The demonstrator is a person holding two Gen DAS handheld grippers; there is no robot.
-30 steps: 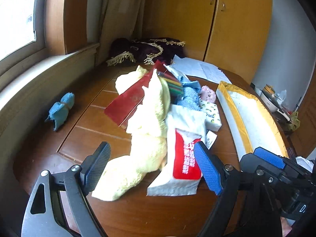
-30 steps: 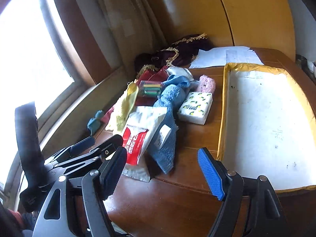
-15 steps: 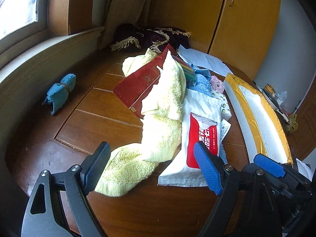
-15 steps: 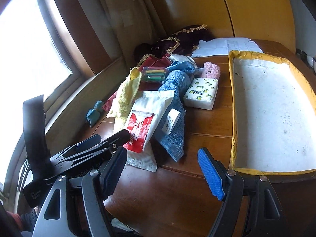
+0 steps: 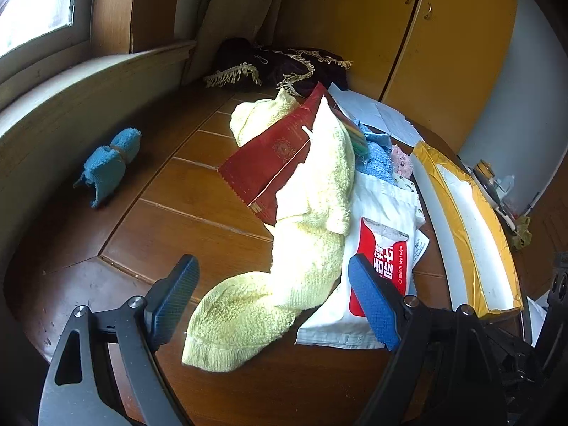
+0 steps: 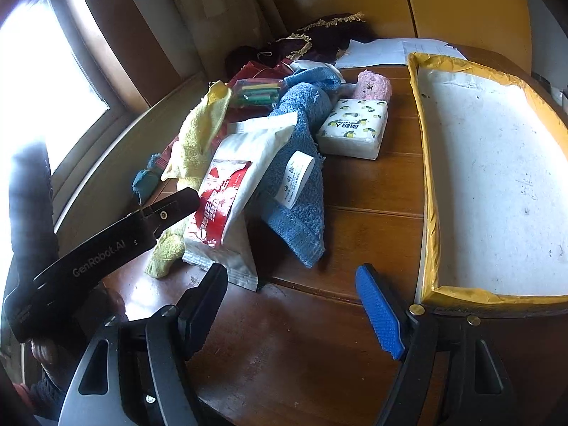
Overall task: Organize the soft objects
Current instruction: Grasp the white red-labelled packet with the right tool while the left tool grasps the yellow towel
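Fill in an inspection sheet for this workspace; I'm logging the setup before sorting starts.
Surface: brown wooden table, partly bare.
Job's things: yellow towel draped beside wet-wipes pack; blue towel; tissue pack; pink cloth; small blue bundle lying apart.
Clutter: red packet, papers, fringed dark cloth.
Tray: white tray, yellow-edged, nothing in it.
Grippers: left gripper, right gripper, both open, holding nothing.
Cables: nothing seen.
Surroundings: window, cupboard doors.

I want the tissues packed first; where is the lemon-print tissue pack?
Right wrist view, centre: the lemon-print tissue pack lies on the table between the blue towel and the yellow-edged tray.
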